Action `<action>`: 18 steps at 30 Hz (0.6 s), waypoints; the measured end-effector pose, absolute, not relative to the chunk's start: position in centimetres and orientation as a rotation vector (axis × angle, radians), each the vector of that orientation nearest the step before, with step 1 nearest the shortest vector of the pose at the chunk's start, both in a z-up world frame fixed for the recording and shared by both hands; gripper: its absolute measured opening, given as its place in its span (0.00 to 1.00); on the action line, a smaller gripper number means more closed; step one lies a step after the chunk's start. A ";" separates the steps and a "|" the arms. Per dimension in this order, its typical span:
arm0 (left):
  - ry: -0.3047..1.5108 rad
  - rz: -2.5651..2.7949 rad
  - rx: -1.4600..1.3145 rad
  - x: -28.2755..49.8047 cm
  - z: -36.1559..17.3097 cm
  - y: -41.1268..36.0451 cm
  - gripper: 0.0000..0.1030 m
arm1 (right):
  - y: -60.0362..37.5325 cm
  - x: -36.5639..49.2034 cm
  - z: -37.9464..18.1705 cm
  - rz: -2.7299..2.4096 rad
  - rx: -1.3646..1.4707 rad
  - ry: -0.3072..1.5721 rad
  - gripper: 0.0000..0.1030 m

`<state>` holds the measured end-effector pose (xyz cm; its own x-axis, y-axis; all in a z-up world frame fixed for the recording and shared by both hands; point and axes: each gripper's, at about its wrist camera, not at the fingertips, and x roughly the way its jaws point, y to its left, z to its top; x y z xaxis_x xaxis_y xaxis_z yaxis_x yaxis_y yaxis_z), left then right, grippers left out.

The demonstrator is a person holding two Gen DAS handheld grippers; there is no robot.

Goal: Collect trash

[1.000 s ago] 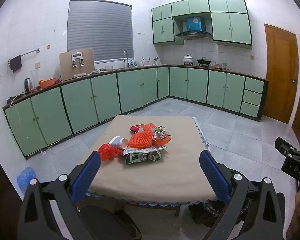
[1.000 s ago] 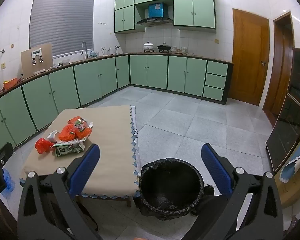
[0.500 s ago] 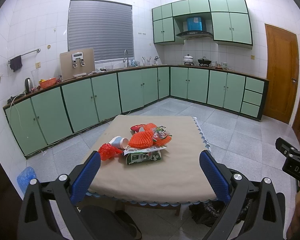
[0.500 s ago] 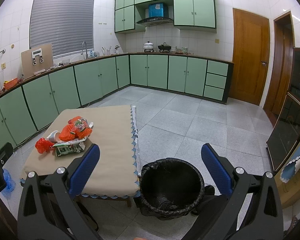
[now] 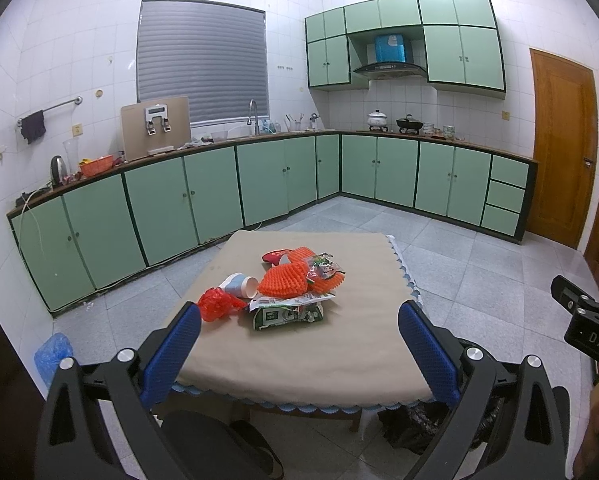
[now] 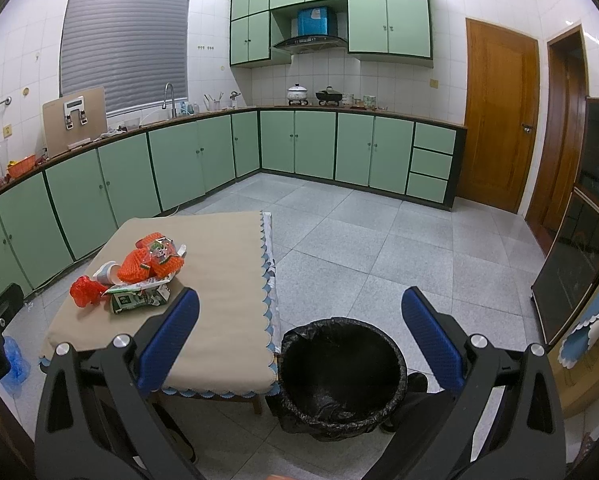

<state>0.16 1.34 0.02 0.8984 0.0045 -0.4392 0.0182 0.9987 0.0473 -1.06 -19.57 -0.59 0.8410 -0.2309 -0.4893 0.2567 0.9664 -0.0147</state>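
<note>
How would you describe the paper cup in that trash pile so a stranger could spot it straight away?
Start at the low table with the beige cloth, then find the heap of trash on it. On the heap's left side, the white and blue paper cup lies tipped over, between the crumpled red plastic bag and the orange foam fruit net. It is the only pale, round-mouthed item there.

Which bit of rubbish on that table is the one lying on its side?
The white paper cup, tipped over with its open mouth facing sideways, between the crumpled red plastic and the orange foam netting. The other pieces are flat or crumpled wrappers.
</note>
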 end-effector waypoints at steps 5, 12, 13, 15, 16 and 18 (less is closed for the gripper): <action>0.454 -0.007 0.051 0.2 0.0 1.5 0.94 | -19.6 -1.1 -0.6 -0.258 0.052 0.509 0.95; 0.452 -0.003 0.048 0.0 -0.2 1.3 0.94 | -19.4 -1.1 -0.5 -0.257 0.051 0.508 0.95; 0.451 -0.002 0.048 -0.2 -0.1 1.3 0.94 | -19.4 -1.1 -0.5 -0.258 0.050 0.508 0.95; 0.452 -0.001 0.049 -0.2 -0.1 1.4 0.94 | -19.4 -1.1 -0.4 -0.257 0.051 0.509 0.95; 0.453 -0.002 0.047 -0.2 0.0 1.4 0.94 | -19.4 -1.1 -0.5 -0.257 0.051 0.508 0.95; 0.451 0.000 0.047 -0.2 -0.1 1.3 0.94 | -19.4 -1.1 -0.5 -0.258 0.050 0.508 0.95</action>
<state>-0.15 1.32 -0.06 0.8998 0.0104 -0.4361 0.0106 0.9989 0.0455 -1.13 -19.40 -0.46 0.8423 -0.2317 -0.4867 0.2563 0.9664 -0.0165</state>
